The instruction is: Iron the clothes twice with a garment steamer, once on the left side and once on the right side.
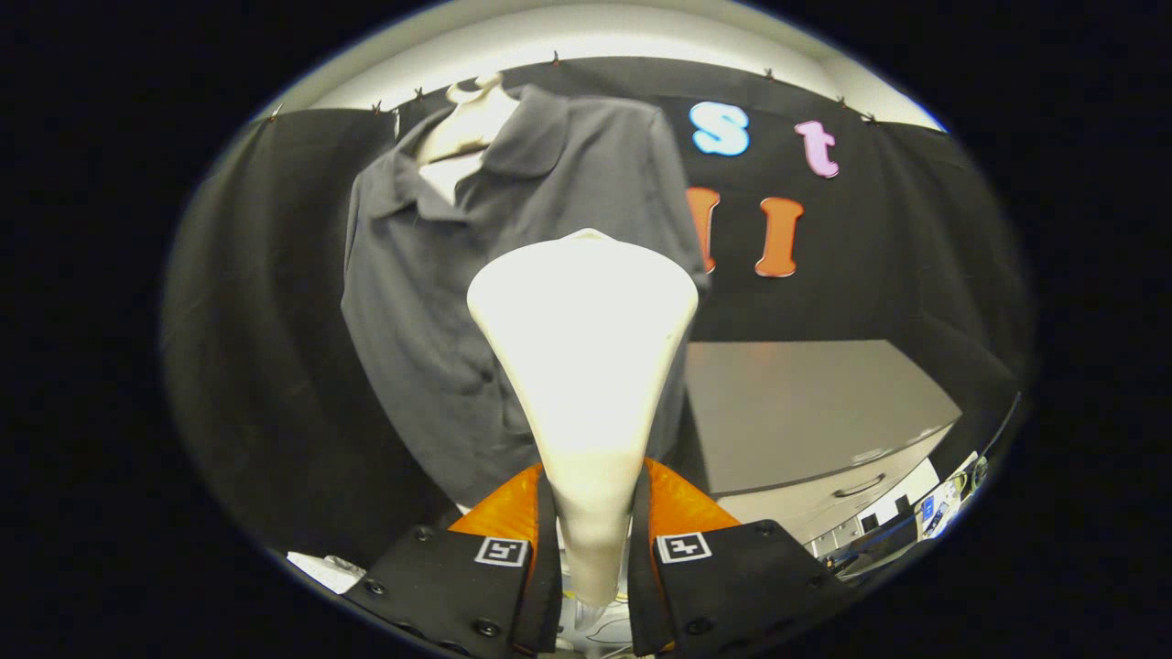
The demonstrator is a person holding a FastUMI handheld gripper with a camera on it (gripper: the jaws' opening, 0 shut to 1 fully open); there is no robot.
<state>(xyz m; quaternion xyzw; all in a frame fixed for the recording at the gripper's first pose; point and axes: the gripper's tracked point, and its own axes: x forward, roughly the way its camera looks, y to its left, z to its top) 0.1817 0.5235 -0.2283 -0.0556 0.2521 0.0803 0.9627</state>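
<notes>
We hold the gripper (591, 549) closed on the narrow neck of a white plastic garment steamer (586, 348), one finger pressing on each side of the handle, so the tool sits squarely between them. The steamer's long axis runs straight out along the fingers, widening from the gripped neck into a broad, rounded head that points away from us. Directly beyond that head hangs the dark grey short-sleeved polo shirt (430, 302), dressed on a pale cream mannequin torso (469, 124) whose neck shows above the open collar. The shirt lies ahead of the fingers and a little to their left, its body running up and down, roughly in line with the steamer's axis. We judge that the head faces the shirt's middle to right part, near the placket, but we cannot tell whether it touches the cloth, since the head covers the spot where they would meet. To the right of the fingers, and well apart from the shirt, stands a grey cabinet (824, 412) with a flat top. The coming stroke, we judge, turns on keeping the head against the fabric along that vertical line.
</notes>
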